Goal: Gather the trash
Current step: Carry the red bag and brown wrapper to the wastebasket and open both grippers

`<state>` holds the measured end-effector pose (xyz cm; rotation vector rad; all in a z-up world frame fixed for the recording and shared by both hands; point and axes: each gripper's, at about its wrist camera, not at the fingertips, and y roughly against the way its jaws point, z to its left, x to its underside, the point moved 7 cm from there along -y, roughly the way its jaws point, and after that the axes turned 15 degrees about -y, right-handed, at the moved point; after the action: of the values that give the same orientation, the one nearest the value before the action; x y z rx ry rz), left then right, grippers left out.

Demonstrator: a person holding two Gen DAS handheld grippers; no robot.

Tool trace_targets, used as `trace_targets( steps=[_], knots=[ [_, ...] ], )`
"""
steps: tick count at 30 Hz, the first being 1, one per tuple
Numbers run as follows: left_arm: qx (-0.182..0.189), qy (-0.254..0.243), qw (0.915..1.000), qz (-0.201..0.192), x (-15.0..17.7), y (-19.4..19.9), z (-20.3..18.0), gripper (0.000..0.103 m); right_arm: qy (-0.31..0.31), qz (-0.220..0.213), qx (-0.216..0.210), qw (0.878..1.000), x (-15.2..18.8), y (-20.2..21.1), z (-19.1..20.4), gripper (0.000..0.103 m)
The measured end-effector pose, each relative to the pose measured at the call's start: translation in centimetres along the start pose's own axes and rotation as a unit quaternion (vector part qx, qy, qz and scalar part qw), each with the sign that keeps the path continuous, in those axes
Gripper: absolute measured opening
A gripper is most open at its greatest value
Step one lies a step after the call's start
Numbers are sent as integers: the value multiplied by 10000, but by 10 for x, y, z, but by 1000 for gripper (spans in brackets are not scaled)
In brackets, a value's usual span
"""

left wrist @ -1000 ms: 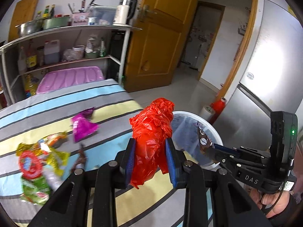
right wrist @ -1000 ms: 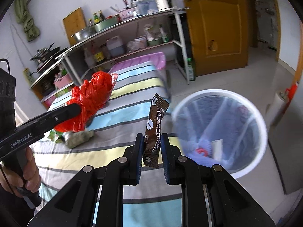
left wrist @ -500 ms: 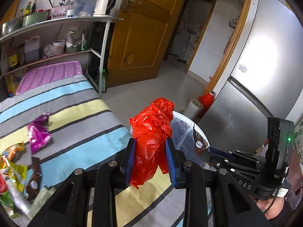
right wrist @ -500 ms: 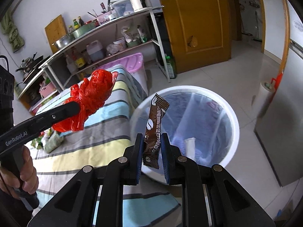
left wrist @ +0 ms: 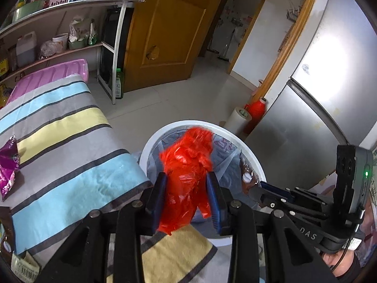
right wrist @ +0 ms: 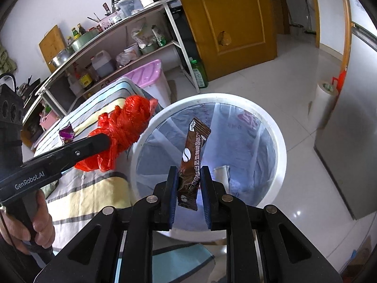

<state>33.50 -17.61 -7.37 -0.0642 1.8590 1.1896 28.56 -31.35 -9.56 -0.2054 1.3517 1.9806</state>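
As jaws just widened, left gripper (left wrist: 186, 193) loosens red bag (left wrist: 186, 165); right gripper (right wrist: 188, 188) loosens sachet (right wrist: 192, 160).

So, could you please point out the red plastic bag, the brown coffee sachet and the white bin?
red plastic bag (left wrist: 186, 165), left wrist view, crumpled middle.
brown coffee sachet (right wrist: 192, 158), right wrist view, printed front.
white bin (right wrist: 281, 153), right wrist view, right rim.

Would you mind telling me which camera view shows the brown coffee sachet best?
The right wrist view: the brown coffee sachet stands upright, centred, between the right hand-held gripper's pads over the white bin, with its print visible. The left wrist view shows only a small dark sliver of it at that gripper's tip.
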Motion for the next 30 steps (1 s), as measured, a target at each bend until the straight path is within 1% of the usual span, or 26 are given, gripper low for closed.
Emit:
trace_targets(
  steps=[2,3,4,7,12,18,23,30],
  knots=[
    [59,76,10000,16,1,-2,1,37,-33,-37,-27,10000,0,0,-2,30],
    [97,80,9999,-12,1,-2,1,38,-49,-59,-46,10000,0,1,-2,38],
    [122,68,9999,-42,1,-1,0,40,-68,-65,-58,9999,0,1,-2,41],
    [176,86,9998,-56,1,2,-1,41,-87,-79,-60,9999,1,3,-5,41],
    [155,134,9997,-117,-1,14,-1,41,-20,-198,-78,9998,2,16,2,41],
    [-3,148,9994,-319,3,43,0,41,86,-320,-231,9992,8,36,19,41],
    [-304,108,9982,-499,11,73,7,41,196,-331,-362,9986,19,47,39,41],
    [-723,243,9953,-594,32,104,24,41,423,-234,-519,9975,41,53,65,41]
  ],
)
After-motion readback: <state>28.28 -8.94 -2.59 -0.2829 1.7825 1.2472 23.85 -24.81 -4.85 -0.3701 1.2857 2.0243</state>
